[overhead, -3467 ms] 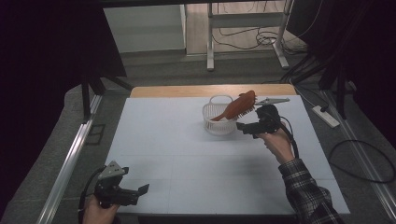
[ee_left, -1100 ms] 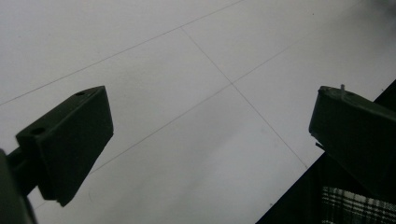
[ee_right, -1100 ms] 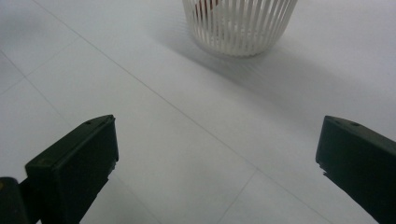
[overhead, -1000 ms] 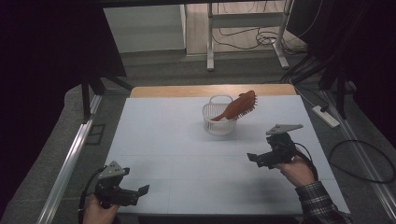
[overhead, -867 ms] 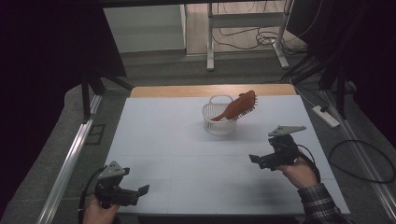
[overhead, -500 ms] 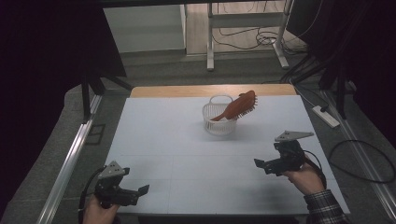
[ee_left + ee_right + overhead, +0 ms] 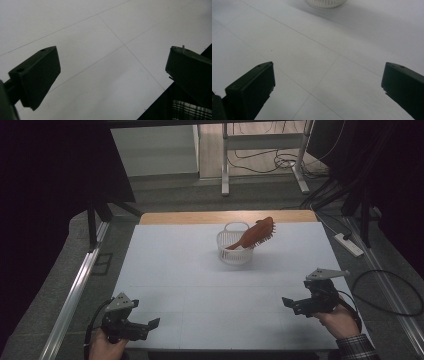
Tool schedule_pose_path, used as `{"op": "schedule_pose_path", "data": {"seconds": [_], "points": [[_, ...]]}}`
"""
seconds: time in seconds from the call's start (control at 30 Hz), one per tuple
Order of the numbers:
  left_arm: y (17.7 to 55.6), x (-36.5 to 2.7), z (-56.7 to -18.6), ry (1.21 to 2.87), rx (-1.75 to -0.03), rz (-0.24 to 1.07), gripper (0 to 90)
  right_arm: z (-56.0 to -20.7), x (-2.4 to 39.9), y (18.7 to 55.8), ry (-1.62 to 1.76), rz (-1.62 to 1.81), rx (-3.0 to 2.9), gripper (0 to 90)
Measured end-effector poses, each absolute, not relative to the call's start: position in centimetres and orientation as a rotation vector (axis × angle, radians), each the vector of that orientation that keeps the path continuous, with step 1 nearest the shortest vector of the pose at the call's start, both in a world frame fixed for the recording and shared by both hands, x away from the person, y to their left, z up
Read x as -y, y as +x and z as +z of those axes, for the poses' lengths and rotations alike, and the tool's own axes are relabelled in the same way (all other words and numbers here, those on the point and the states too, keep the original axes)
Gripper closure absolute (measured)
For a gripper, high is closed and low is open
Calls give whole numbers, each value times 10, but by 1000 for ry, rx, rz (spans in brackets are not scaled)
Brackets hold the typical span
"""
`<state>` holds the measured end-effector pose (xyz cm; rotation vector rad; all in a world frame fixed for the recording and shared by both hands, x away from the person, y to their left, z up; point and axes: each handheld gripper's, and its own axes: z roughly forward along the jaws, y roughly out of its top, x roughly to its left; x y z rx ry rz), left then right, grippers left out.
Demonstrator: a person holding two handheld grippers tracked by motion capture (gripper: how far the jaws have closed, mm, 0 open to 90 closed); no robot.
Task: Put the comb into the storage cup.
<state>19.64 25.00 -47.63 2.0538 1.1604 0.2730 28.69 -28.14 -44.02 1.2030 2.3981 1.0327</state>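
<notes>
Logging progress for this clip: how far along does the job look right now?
Done: the brush sits handle-down in the white basket, its head sticking out over the rim. In hand: nothing; the left gripper and right gripper are both open and empty near the table's front edge. Left: nothing evident.

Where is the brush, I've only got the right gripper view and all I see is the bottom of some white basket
Observer: The brown brush leans in the white basket, its bristled head sticking out over the rim toward the right.
Operator: Am I close to it?
Observer: No. The right gripper is at the near right of the table, well short of the basket, jaws open.
Operator: And the other one?
Observer: The left gripper sits at the near left edge, open and empty, in the person's hand.
</notes>
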Motion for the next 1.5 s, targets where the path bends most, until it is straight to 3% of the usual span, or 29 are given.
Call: {"op": "schedule_pose_path", "data": {"seconds": [1.5], "points": [[196,-253,-477,2033,-1166,261,5,-444,330,234,1318,951,-2242,0]]}}
